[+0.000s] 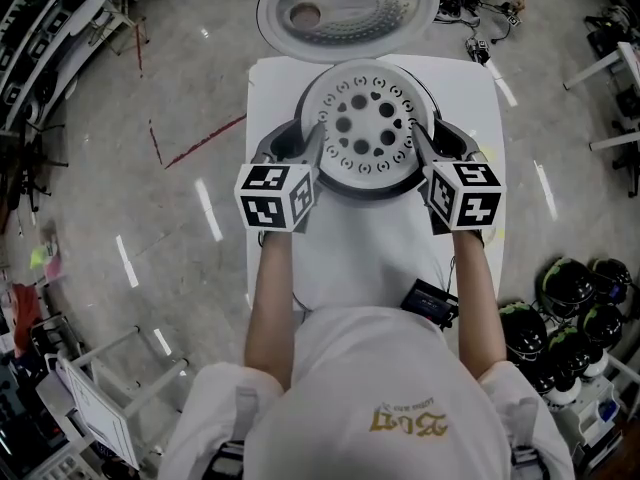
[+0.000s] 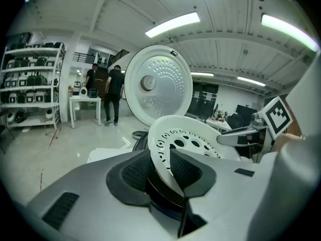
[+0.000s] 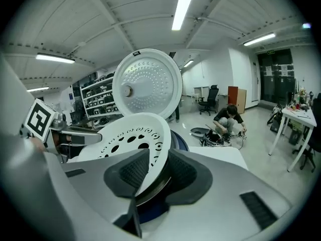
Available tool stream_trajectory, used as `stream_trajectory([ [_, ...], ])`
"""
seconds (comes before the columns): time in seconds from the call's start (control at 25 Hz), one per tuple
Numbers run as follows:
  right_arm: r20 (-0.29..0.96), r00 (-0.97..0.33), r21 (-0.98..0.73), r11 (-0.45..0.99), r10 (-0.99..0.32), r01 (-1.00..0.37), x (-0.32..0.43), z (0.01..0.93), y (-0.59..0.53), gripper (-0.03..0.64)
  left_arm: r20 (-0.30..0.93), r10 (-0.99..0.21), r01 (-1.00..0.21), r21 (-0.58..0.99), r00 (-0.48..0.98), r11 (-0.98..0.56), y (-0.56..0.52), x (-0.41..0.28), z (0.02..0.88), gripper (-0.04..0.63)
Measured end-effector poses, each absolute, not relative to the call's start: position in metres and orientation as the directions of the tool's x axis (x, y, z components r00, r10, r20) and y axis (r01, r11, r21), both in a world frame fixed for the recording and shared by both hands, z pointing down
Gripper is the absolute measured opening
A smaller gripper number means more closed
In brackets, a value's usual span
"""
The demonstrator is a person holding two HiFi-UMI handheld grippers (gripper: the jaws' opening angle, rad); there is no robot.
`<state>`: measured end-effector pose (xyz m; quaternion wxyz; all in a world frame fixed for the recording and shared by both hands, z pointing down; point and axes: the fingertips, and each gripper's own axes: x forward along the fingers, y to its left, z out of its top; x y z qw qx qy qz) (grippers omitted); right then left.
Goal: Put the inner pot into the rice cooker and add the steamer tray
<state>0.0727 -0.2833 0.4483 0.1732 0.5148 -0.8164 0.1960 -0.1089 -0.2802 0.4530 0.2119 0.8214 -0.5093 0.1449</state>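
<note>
The left claw (image 1: 316,136) and right claw (image 1: 418,138) stand apart astride opposite edges of the steamer tray (image 1: 367,128), seemingly loose

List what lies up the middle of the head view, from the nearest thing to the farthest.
person's white shirt → white table → steamer tray → open rice cooker lid

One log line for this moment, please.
steamer tray over rice cooker | left gripper: jaws apart, rim between | right gripper: same | lid open
</note>
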Motion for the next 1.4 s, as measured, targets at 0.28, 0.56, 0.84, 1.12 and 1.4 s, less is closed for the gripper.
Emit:
stream_trajectory([
  [0.28, 0.480, -0.367, -0.068, 0.384, -0.797, -0.921, 0.076, 0.451, -0.282, 0.137, 0.484, -0.772, -0.905, 0.120, 0.412, -0.407, -0.276, -0.103, 0.459, 0.150],
  [0.56, 0.492, -0.303, 0.095, 0.396, -0.816, -0.913, 0.074, 0.452, -0.281, 0.153, 0.508, -0.776, -0.910, 0.041, 0.374, -0.412, -0.274, -0.101, 0.461, 0.188],
  [0.84, 0.484, -0.302, 0.093, 0.391, -0.821, -0.916, 0.074, 0.453, -0.282, 0.152, 0.536, -0.776, -0.892, -0.089, 0.332, -0.443, -0.274, -0.098, 0.465, 0.215],
  [1.12, 0.426, -0.334, -0.020, 0.361, -0.841, -0.932, 0.085, 0.436, -0.271, 0.135, 0.473, -0.806, -0.913, -0.005, 0.357, -0.408, -0.264, -0.102, 0.445, 0.205],
  [1.4, 0.371, -0.380, -0.191, 0.331, -0.847, -0.924, 0.098, 0.432, -0.235, 0.053, 0.410, -0.808, -0.902, 0.108, 0.423, -0.417, -0.232, -0.090, 0.435, 0.121],
])
